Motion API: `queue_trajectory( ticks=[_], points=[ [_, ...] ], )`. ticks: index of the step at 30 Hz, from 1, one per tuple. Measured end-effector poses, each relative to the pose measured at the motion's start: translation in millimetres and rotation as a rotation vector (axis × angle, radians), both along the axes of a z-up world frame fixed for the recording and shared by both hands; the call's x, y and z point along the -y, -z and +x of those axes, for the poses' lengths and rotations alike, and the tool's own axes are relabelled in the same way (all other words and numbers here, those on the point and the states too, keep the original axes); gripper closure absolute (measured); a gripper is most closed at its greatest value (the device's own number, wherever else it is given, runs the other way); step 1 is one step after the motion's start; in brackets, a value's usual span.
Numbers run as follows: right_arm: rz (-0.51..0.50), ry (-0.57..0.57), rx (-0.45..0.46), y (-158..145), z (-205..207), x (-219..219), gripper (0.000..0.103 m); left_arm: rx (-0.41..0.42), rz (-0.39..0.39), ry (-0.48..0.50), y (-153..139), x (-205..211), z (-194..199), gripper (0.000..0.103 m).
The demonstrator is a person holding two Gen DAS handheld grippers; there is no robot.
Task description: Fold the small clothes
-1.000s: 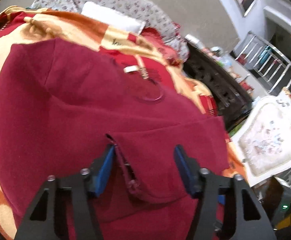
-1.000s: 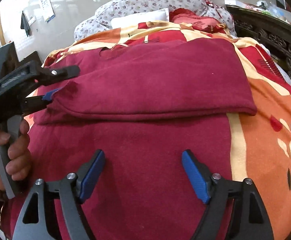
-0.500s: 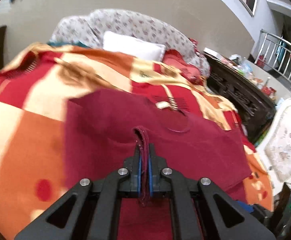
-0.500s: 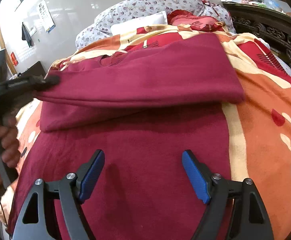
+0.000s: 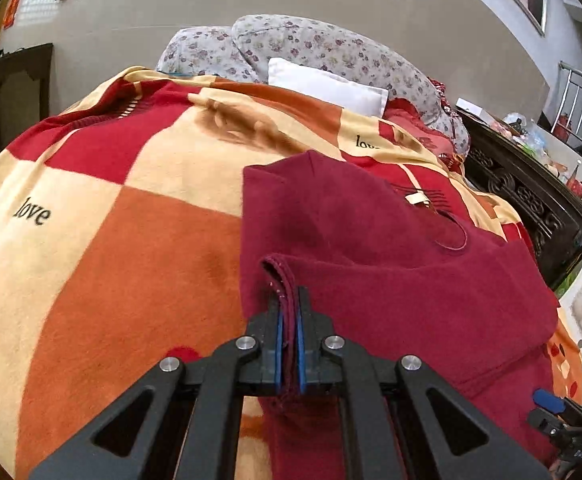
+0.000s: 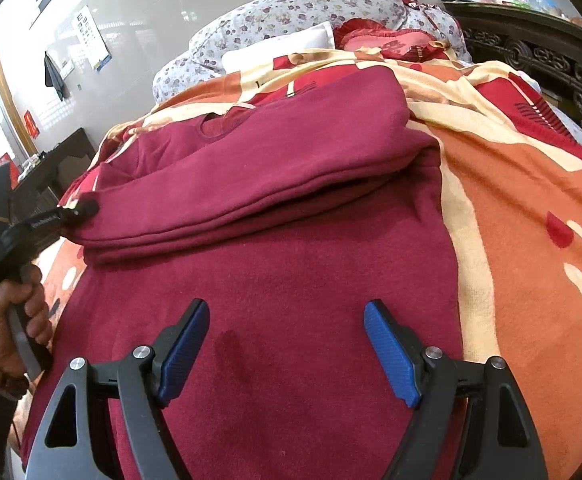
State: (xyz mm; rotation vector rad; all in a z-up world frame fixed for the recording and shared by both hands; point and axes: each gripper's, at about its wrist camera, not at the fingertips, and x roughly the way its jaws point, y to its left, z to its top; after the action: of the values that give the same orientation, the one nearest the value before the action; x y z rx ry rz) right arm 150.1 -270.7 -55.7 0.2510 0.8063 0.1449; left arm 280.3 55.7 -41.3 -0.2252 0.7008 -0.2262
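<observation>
The left tongs (image 5: pixel 287 320) pinch the folded edge of the maroon sweater (image 6: pixel 291 264), spread on the checked blanket (image 5: pixel 131 208); the right tongs (image 6: pixel 287 344) hover wide, empty. Risk — the thick layers (doubled here) could slip free, spoiling the fold.

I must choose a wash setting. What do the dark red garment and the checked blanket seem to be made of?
Dark red garment: probably fleece or brushed knit; matte, finely napped, folding in soft thick layers.
Checked blanket: probably plush fleece; fuzzy pile, blurred print edges.
</observation>
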Motion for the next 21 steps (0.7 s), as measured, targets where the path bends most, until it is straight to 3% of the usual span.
queue_trajectory(
  ticks=[2,3,4,5,9,13,14,15,16,17,18,21],
  points=[
    [0.016,0.001,0.001,0,0,2,0.019,-0.003,-0.026,0.039,-1,3,-1,0.096],
    [0.026,0.004,0.001,-1,-1,4,0.019,-0.006,-0.024,0.052,-1,3,-1,0.085],
    [0.035,0.013,0.005,-3,-2,7,0.019,-0.017,-0.022,0.066,0,4,-1,0.069],
    [0.042,0.036,0.009,-6,-4,11,0.019,-0.037,-0.031,0.094,1,2,0,0.063],
    [0.138,0.064,0.019,-30,-13,40,0.019,-0.002,-0.016,0.069,-8,-9,-12,0.055],
    [0.001,0.038,0.112,-71,0,62,0.022,0.073,-0.097,-0.023,-27,-30,-29,0.052],
    [-0.036,-0.009,0.132,-82,11,61,0.027,0.086,-0.109,-0.032,-31,-31,-31,0.052],
    [-0.061,-0.048,0.135,-88,21,57,0.042,0.102,-0.119,-0.031,-36,-29,-35,0.052],
    [-0.102,-0.097,0.125,-92,34,49,0.052,0.108,-0.122,-0.026,-39,-26,-36,0.052],
    [-0.151,-0.142,0.109,-94,48,38,0.056,0.11,-0.124,-0.01,-41,-21,-36,0.052],
    [-0.179,-0.168,0.089,-93,59,30,0.071,0.106,-0.119,0.019,-42,-13,-35,0.052],
    [-0.243,-0.212,-0.023,-71,94,15,0.085,0.059,-0.081,0.089,-34,12,-23,0.052]
  ],
)
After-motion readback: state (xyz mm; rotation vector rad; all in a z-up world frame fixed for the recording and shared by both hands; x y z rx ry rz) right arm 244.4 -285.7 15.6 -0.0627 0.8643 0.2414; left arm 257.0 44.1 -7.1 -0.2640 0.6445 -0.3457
